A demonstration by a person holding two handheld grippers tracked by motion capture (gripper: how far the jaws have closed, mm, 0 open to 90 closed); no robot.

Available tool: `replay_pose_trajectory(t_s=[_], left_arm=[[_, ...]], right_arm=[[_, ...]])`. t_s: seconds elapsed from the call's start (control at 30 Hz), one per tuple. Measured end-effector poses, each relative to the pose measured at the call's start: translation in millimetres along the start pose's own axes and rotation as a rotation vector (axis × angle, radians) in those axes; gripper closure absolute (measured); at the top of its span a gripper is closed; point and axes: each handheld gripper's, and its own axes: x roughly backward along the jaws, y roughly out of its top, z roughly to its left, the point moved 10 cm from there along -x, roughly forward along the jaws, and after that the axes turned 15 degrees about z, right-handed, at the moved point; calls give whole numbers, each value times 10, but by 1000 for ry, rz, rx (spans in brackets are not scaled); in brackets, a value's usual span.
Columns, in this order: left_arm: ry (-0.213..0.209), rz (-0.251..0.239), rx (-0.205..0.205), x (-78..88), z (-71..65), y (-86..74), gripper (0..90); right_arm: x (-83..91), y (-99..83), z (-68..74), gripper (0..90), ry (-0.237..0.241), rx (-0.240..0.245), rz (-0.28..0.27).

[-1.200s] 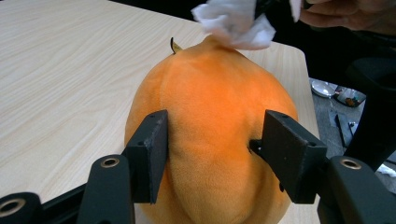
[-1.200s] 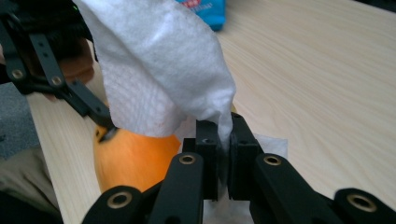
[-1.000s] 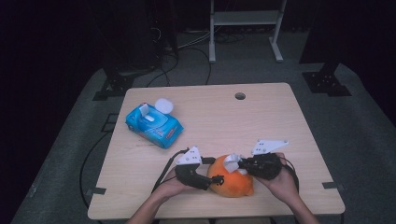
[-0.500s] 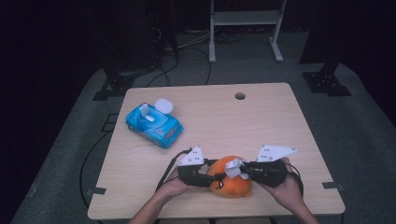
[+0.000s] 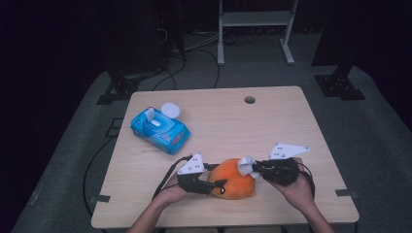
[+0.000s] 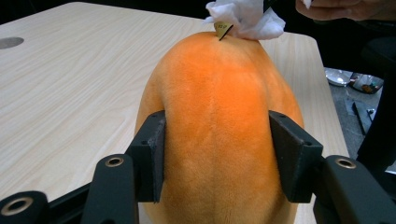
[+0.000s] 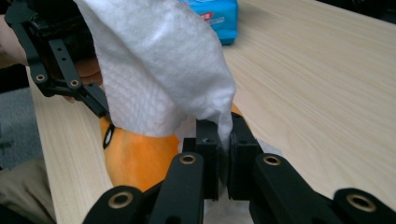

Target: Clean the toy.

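Observation:
An orange plush toy [image 5: 233,182] lies near the table's front edge. My left gripper [image 5: 216,183] holds it from the left. In the left gripper view both pads [image 6: 152,149] press into the sides of the toy [image 6: 215,116]. These jaws have just eased open a little, with the toy still between them. My right gripper [image 5: 252,167] is shut on a white wipe [image 5: 245,166] at the toy's upper right end. In the right gripper view the wipe [image 7: 159,74] stands up from the shut jaws of the right gripper [image 7: 223,144] and drapes over the toy [image 7: 140,158].
A blue wipes pack [image 5: 160,128] with its lid flipped open lies at the left of the wooden table [image 5: 272,121]. A round cable hole [image 5: 249,100] sits near the far edge. Dark floor, cables and stand legs surround the table.
The left jaws have closed in on the toy's sides. The right gripper has shifted slightly over the toy's right end with the wipe still in it.

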Motion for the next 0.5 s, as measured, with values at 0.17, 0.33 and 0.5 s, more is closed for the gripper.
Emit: replay_pose_trajectory(t_s=[0.17,0.33,0.5], left_arm=[[-3,6,-5,2,-20,6,410],[-47,-12,63,23,28,21,208],[-46,-1,69,-16,17,20,308]], right_arm=[[22,-40,-10,851,5,-9,3],[-92,-87,167,851,69,30,50],[-96,-52,199,849,48,43,51]])
